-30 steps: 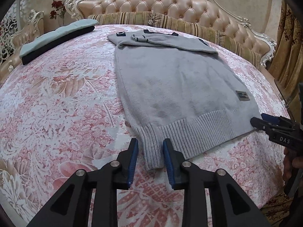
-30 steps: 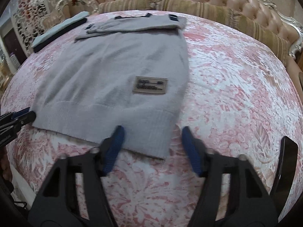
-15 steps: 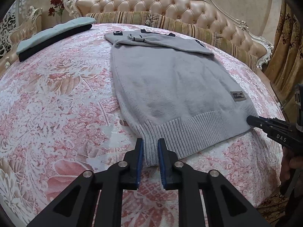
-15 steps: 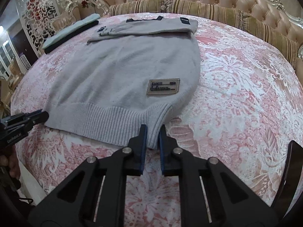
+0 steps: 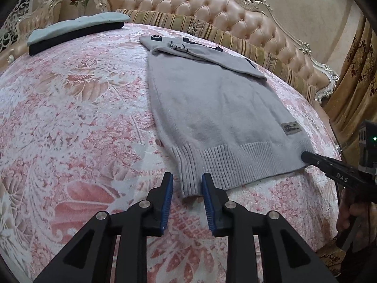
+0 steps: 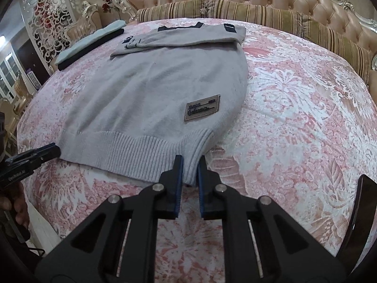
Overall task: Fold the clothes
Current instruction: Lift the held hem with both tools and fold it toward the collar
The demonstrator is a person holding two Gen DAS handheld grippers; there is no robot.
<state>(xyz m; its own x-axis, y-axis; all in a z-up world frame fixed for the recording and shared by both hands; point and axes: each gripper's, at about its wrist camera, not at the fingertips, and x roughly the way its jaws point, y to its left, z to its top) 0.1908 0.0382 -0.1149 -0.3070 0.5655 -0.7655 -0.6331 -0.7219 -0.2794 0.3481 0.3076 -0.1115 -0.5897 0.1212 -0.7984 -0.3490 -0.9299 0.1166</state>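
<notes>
the grey sweater (image 5: 212,108) lies flat on the bed (image 5: 77,108), collar end far toward the headboard, ribbed hem (image 5: 235,162) near, so its long axis runs straight away from both hand-held grippers; the sleeves look already folded across the far chest. the left hand-held gripper (image 5: 187,188) sits at the near left hem corner, its blue pads a narrow gap apart with the corner lying between them, but daylight shows on both sides, so i judge it parted rather than clamped. the right hand-held gripper (image 6: 189,176) is pinched on the near right hem corner, the rib bunched and drawn up between its pads.

each hand is at its own corner, neither nearer than the other. any fold from here would carry the hem away along that long axis toward the collar, and it needs both corners held (the left one is not).

the right wrist view alone shows the brand patch (image 6: 202,110) clearly and the puckered rib in the grip; the left wrist view alone shows the left pads' spacing. a folded pale blue and dark stack (image 5: 75,31) lies far left on the bed.
</notes>
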